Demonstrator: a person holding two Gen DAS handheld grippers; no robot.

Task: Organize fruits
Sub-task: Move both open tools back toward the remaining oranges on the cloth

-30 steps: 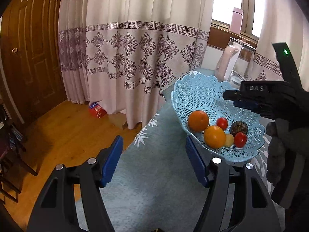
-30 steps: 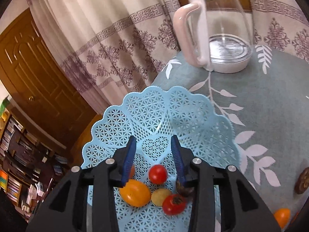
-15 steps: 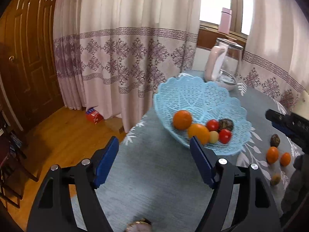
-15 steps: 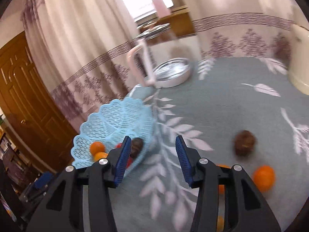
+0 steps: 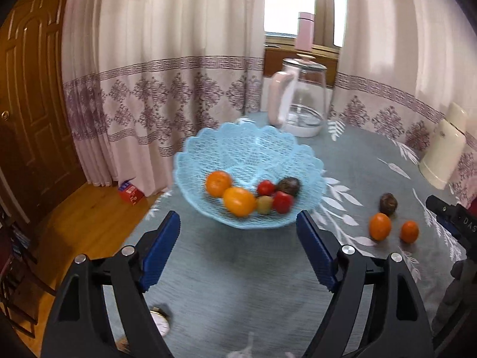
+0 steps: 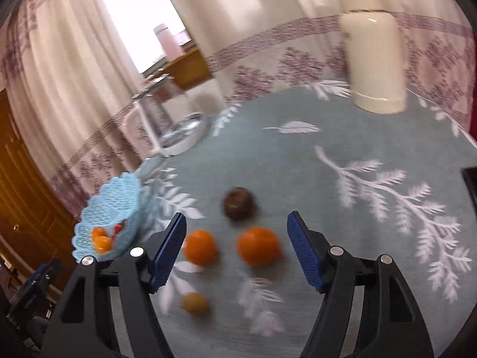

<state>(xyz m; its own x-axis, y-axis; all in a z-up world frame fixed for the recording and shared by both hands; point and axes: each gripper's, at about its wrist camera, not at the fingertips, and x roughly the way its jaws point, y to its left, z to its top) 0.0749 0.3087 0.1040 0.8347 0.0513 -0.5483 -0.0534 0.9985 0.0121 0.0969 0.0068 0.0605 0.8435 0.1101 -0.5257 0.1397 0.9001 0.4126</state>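
Teal leaf-print tablecloth (image 6: 342,137), patterned curtains behind, my left gripper (image 5: 238,238) wide open and empty before the blue basket (image 5: 250,146) holding six fruits, my right gripper (image 6: 237,249) wide open, empty, over two oranges (image 6: 258,246), brown fruit (image 6: 238,203) beyond, small yellowish fruit (image 6: 195,302) nearer.

A basket (image 5: 310,161) stands on the table (image 5: 238,268) and holds several fruits (image 5: 238,201). To its right, four more fruits lie loose on the cloth: a round one (image 6: 239,203) farthest back, two oranges (image 6: 258,246) side by side before it, and a small fruit (image 6: 195,303) nearest. A kettle (image 5: 301,95) stands behind the basket, a jug (image 6: 372,59) far right.
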